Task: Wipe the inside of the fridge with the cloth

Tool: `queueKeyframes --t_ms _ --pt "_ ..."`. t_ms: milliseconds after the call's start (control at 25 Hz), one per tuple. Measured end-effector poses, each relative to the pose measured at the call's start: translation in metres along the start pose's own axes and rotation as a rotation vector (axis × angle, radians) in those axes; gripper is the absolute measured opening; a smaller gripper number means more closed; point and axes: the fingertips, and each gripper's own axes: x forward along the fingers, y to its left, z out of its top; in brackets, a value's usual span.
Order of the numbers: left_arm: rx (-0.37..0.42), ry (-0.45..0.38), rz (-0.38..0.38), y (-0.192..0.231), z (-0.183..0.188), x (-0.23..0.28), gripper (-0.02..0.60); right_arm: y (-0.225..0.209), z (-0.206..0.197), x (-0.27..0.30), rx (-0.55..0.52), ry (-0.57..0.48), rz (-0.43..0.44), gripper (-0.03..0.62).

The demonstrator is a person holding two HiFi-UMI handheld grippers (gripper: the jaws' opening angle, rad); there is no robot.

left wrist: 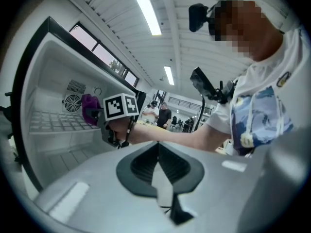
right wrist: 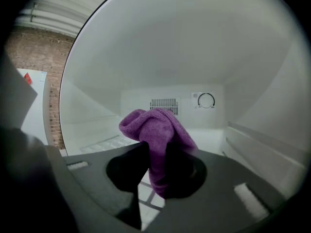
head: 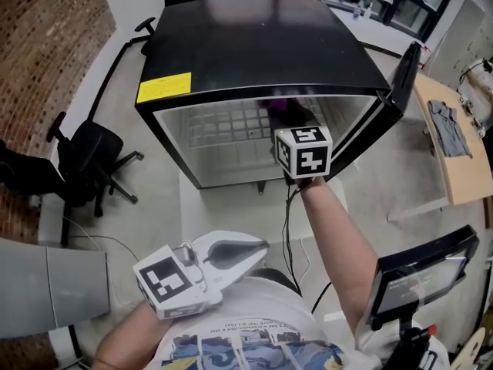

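The purple cloth (right wrist: 154, 135) is bunched into a lump and clamped between the jaws of the right gripper (right wrist: 155, 171), which is pushed into the open fridge (head: 254, 45); the lump stands above the wire shelf (head: 219, 123) and short of the back wall, and I cannot tell whether it touches any surface; the wiping looks barely begun, as I judge it. The left gripper (head: 206, 267) hangs low by the person's body, well apart from the fridge, its jaws together with nothing between them.

The cloth is held by a narrow fold, with most of its bulk above the jaws; dragged hard over the shelf's wires it could snag and pull free; balled as it is, it would likely meet a wall with only a small patch, so corners and side walls might be missed; pressed too far back, the hard jaw tips could scrape the lining or knock the dial (right wrist: 206, 100); nothing steadies the fridge, so a firm push might shift it.

Only the right gripper view shows the grip itself, the dial and the slotted vent (right wrist: 164, 104); the head view gives the black casing, the yellow label (head: 164, 88) and the door (head: 406, 72) swung open at the right, but the cloth only as a dim purple patch; the left gripper view shows the reaching arm from the side.
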Motion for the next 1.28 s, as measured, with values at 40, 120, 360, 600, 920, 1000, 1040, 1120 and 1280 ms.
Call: queueKeyframes --t_ms 40,120,360,600,920,1000,1040,1120,1280 --pt "-0.003 -0.003 0.008 0.001 0.0 -0.002 0.005 0.007 0.0 0.003 0.004 0.002 0.015 0.08" --pt "-0.007 -0.007 0.023 0.002 0.0 -0.006 0.005 0.021 0.0 0.007 0.009 0.004 0.043 0.08" --pt "-0.003 -0.023 0.079 0.007 -0.004 -0.02 0.005 0.065 0.006 0.019 0.014 -0.002 0.132 0.08" --pt "-0.013 -0.042 0.123 0.006 -0.003 -0.034 0.005 0.112 0.007 0.029 -0.006 0.007 0.213 0.08" --pt "-0.02 -0.059 0.166 0.005 -0.006 -0.052 0.005 0.156 0.012 0.034 0.092 0.009 0.312 0.08" --pt "-0.02 -0.062 0.174 0.004 -0.008 -0.054 0.005 0.163 0.013 0.033 0.107 0.007 0.333 0.08" --pt "-0.02 -0.064 0.177 0.004 -0.008 -0.055 0.005 0.166 0.014 0.032 0.115 0.004 0.345 0.08" --pt "-0.02 -0.066 0.178 0.002 -0.01 -0.057 0.005 0.171 0.015 0.03 0.137 0.0 0.367 0.08" --pt "-0.014 -0.051 0.177 0.0 -0.015 -0.06 0.005 0.17 0.02 0.021 0.169 -0.024 0.38 0.08"
